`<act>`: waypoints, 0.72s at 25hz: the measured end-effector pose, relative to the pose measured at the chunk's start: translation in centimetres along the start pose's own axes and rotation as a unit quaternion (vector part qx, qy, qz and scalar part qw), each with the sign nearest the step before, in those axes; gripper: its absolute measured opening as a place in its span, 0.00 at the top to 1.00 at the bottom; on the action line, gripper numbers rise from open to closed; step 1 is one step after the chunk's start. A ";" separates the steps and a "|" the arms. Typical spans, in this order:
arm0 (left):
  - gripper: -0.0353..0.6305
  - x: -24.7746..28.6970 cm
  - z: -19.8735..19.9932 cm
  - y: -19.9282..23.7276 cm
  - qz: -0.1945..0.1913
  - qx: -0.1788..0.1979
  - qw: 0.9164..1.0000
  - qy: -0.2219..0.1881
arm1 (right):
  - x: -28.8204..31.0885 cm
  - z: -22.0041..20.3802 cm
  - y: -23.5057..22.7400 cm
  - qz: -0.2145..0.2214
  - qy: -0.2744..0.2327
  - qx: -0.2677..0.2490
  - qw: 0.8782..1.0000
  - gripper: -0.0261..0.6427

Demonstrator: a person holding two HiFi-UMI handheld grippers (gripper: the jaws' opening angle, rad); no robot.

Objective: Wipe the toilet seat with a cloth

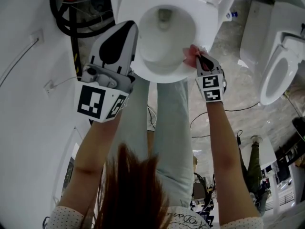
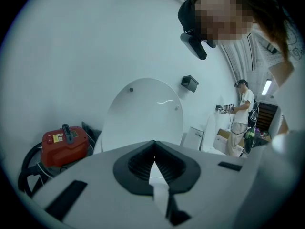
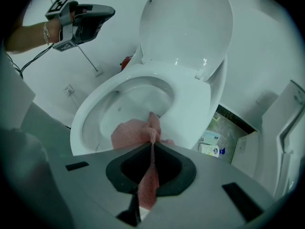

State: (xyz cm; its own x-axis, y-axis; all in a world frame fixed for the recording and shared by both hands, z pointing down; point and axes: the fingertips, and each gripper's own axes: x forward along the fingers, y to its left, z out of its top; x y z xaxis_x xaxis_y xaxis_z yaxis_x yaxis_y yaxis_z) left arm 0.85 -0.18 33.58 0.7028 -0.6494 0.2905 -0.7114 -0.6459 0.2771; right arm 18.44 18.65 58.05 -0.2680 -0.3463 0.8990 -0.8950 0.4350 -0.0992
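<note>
Right gripper (image 1: 200, 60): jaws clamped on the pink cloth (image 1: 192, 55). The cloth lies bunched on the toilet seat (image 1: 143, 69) at its front right edge, partly overhanging the bowl. Left gripper (image 1: 125, 32): jaws closed together, nothing between them, held in the air off the seat's left edge.

Grey left gripper (image 1: 129, 29), right gripper (image 1: 202, 60) — black-and-white marker cubes (image 1: 97, 101) — dotted sleeves (image 1: 64, 218), perhaps pale jeans (image 1: 174, 128)

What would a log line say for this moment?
right tongs: shut on pink mesh cloth | cloth: on white toilet seat | left tongs: shut, empty, aloft
</note>
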 end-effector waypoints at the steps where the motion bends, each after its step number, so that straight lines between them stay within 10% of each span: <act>1: 0.94 -0.1 0.0 0.0 0.000 0.000 1.000 0.000 | 0.0 -0.2 0.3 0.003 0.001 -0.002 1.000 0.92; 18: 0.94 -2.2 -0.9 0.5 0.020 -0.005 1.000 -0.002 | -0.4 -2.1 5.2 0.067 0.009 -0.041 0.997 0.92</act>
State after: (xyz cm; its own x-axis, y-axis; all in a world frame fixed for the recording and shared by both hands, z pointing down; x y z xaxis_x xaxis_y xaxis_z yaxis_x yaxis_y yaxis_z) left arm -1.06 1.30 33.91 0.6741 -0.6759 0.2978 -0.7386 -0.6158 0.2743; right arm 14.66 22.80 58.11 -0.3764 -0.2662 0.8874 -0.8189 0.5435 -0.1843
